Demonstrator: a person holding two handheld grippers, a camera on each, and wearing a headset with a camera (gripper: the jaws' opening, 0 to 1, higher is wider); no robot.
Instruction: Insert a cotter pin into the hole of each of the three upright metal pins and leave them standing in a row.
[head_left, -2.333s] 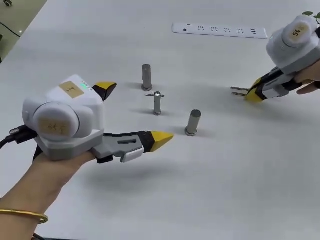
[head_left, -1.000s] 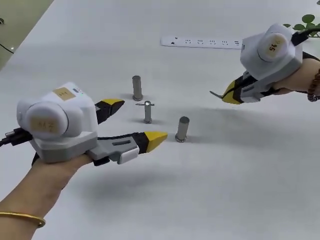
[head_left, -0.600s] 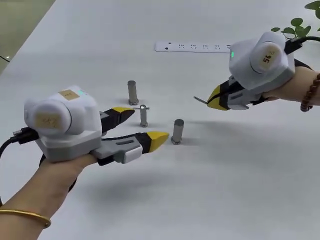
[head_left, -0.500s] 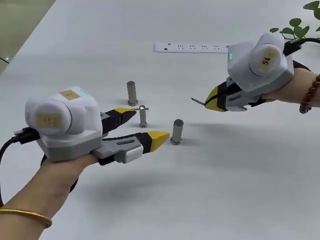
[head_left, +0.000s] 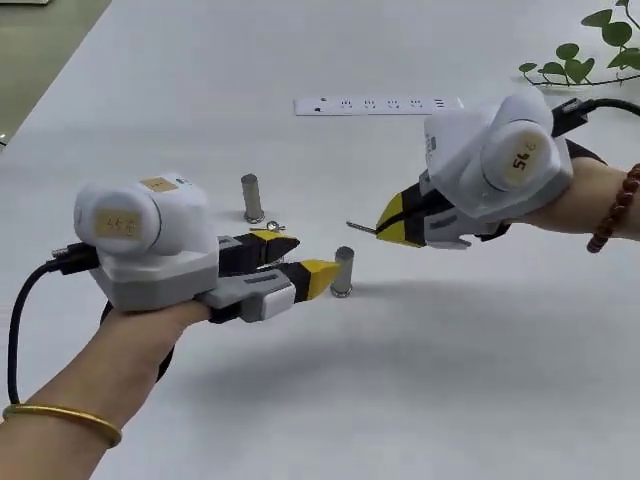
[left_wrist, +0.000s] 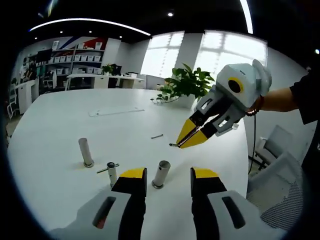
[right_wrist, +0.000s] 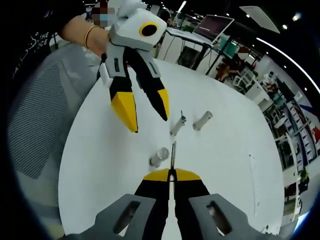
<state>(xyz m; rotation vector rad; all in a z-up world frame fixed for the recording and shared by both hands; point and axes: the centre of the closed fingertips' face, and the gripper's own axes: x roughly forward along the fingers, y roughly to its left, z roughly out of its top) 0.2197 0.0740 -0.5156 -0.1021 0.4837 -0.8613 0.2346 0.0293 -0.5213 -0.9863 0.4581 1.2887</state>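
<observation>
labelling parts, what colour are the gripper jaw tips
Yellow, with black behind; clearest on the right gripper in the left gripper view.

Pale grey left gripper (head_left: 302, 256) and right gripper (head_left: 386, 222) — yellow-tipped black jaws, gold bangle (head_left: 62, 420).

Housings of left tongs (head_left: 308, 254) and right tongs (head_left: 383, 224): white-grey; jaws black, tips yellow. Silver-grey: thin metal cotter pin (head_left: 360, 229), three cylindrical metal pins (left_wrist: 85, 151) (left_wrist: 112, 173) (left_wrist: 161, 173). Plain white: bench (head_left: 450, 380).
</observation>
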